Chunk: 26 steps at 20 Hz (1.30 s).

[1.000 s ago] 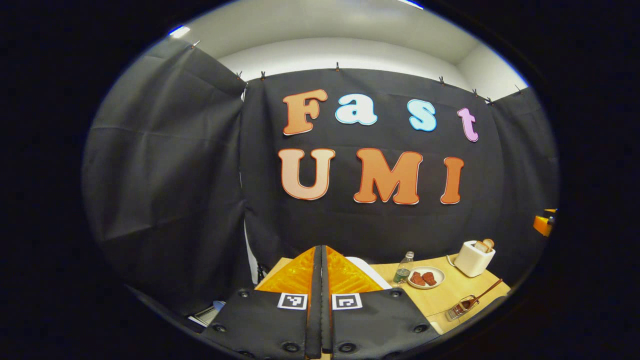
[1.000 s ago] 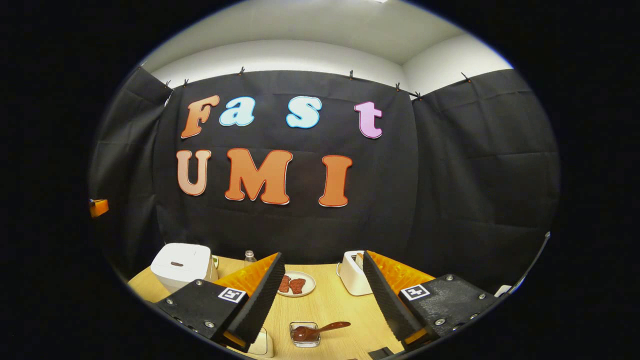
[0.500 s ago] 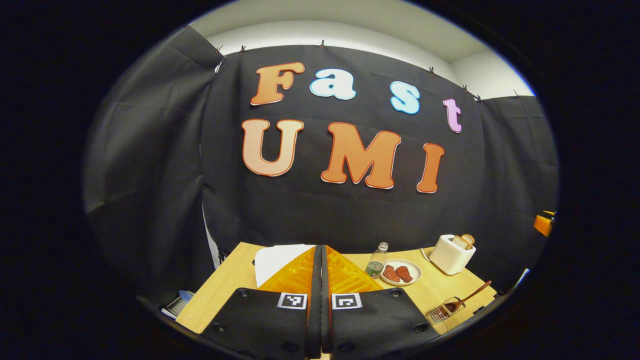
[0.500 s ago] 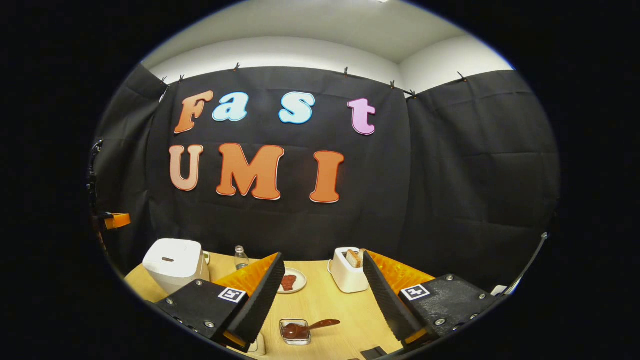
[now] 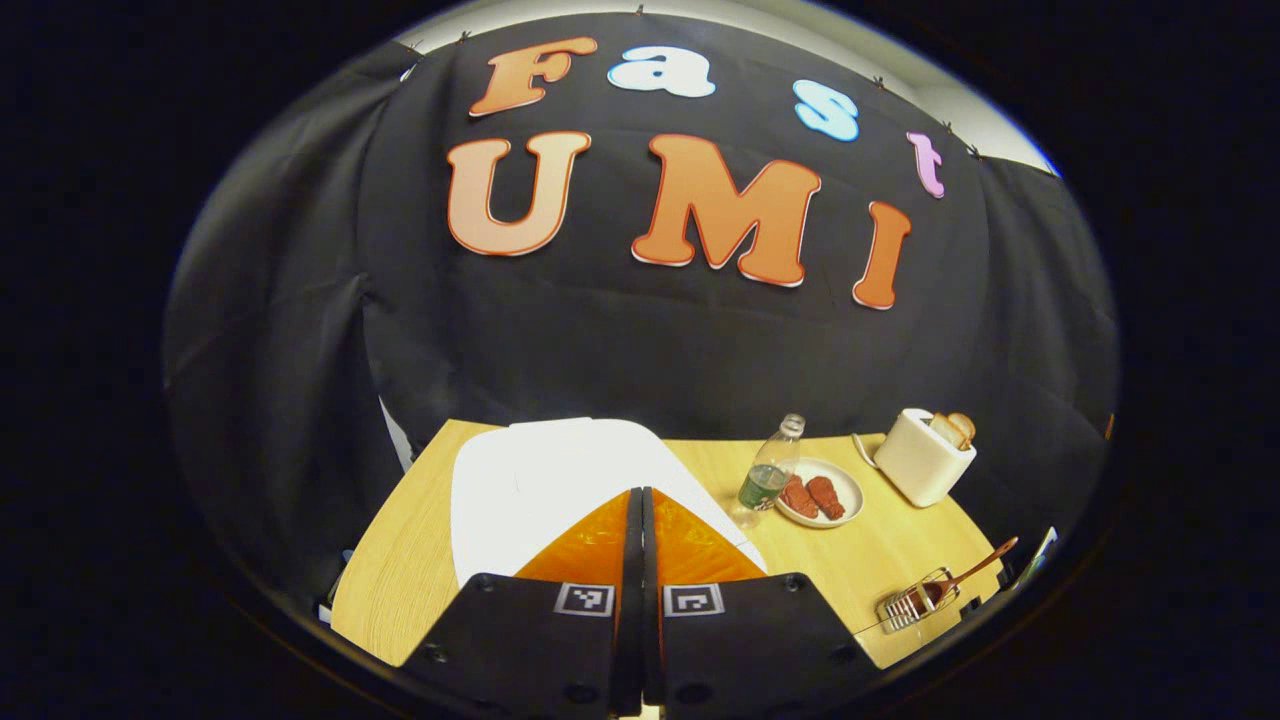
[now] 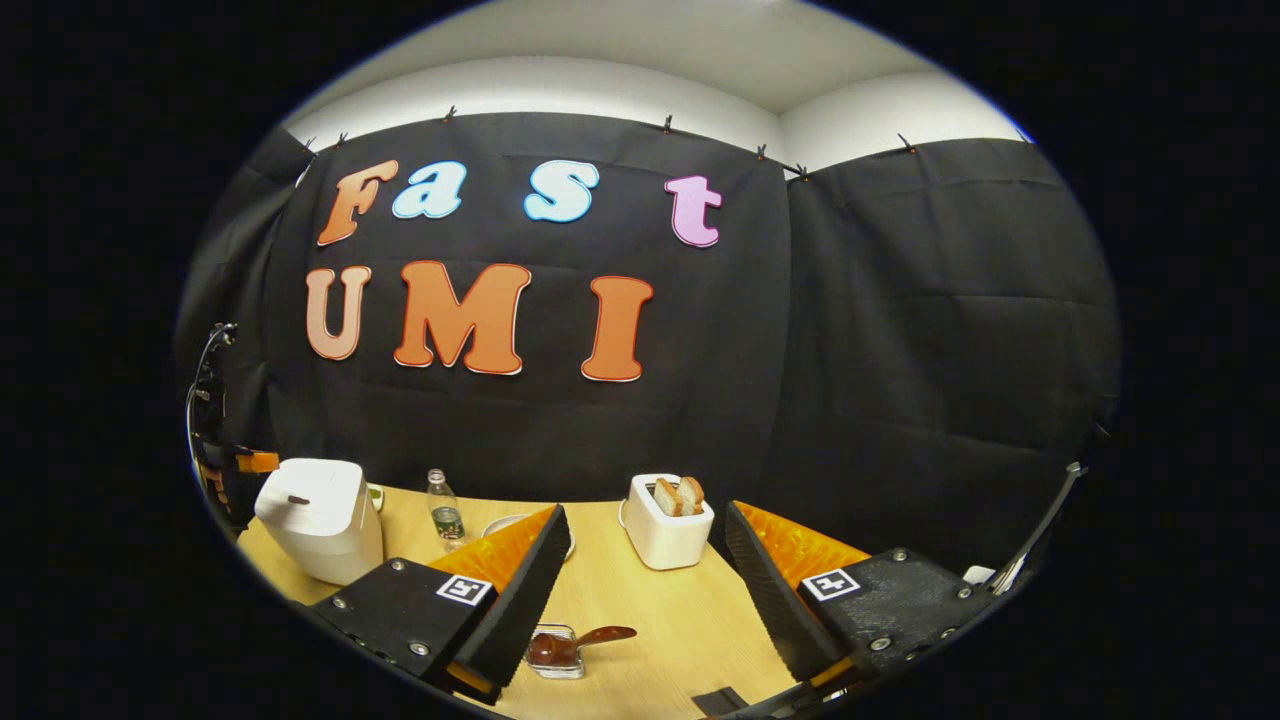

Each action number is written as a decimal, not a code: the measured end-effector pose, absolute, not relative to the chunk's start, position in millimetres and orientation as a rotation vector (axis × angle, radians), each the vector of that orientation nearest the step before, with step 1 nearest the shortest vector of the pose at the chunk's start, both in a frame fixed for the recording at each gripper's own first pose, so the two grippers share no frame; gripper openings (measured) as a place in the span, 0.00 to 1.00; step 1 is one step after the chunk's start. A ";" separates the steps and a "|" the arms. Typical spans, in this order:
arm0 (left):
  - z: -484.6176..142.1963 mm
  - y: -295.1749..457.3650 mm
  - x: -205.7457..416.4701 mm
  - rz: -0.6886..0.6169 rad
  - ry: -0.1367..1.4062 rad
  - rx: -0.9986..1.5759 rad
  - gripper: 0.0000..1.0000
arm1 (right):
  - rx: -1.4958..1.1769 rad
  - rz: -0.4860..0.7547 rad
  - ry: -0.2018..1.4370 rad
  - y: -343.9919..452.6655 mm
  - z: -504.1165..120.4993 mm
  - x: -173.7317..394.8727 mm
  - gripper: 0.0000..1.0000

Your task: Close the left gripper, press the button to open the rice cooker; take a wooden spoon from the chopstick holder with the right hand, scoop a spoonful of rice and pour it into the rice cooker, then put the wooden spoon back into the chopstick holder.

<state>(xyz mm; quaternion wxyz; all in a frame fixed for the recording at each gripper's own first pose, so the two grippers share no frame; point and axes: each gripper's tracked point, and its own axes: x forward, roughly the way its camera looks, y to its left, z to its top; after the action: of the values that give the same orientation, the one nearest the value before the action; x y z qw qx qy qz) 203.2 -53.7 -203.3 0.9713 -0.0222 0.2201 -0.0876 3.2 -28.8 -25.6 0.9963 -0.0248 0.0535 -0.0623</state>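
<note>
Black cloth hangs all around the booth, and a light wooden table (image 5: pixel 410 580) stands in front of it.

From the left gripper view, the left gripper (image 5: pixel 641 520) has its two fingers pressed flat together, with nothing between them. It hangs over the white rice cooker (image 5: pixel 540 480), whose lid is down. I cannot tell if the tips touch the lid. At 3 o'clock from the rice cooker stands a small bottle (image 5: pixel 768 472), and just beside it is a plate (image 5: pixel 845 498) with two red-brown pieces of food on it. Past the plate sits a white toaster (image 5: pixel 920 465) with bread sticking out of the top. Near the table's edge, at 4 o'clock, is the chopstick holder (image 5: pixel 908 605), and the wooden spoon (image 5: pixel 975 565) leans out of it.

From the right gripper view, the right gripper (image 6: pixel 645 565) is wide open and holds nothing. It hangs above the table. The wooden spoon (image 6: pixel 590 637) rests in the chopstick holder (image 6: pixel 553 660) at 6 o'clock, just beside the gripper's left finger (image 6: pixel 520 590) and apart from it. The toaster (image 6: pixel 665 525) stands between the two fingers, farther back. The rice cooker (image 6: pixel 315 515) is at 9 o'clock with its lid shut, and the bottle (image 6: pixel 443 510) stands near it.
</note>
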 end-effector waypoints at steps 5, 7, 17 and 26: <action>-246.5 -55.7 217.9 -0.177 0.544 -0.044 0.04 | -0.028 -0.151 0.128 -38.1 -35.1 7.1 0.97; -255.5 -56.7 217.1 -0.182 0.569 -0.048 0.05 | -0.030 -0.160 0.139 -42.1 -39.3 8.8 0.97; -273.3 -53.5 218.9 -0.155 0.611 -0.045 0.05 | -0.032 -0.161 0.168 -44.3 -50.6 19.2 0.97; -147.3 -40.1 214.8 -0.120 0.337 -0.076 0.05 | -0.007 -0.142 0.148 -40.8 -44.6 22.9 0.97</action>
<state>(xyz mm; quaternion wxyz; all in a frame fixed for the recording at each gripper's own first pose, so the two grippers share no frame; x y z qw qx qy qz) 214.8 -40.1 -147.3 0.9833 -0.0376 0.1676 -0.0597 22.9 -40.8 -44.6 0.9947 -0.0035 0.0740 -0.0711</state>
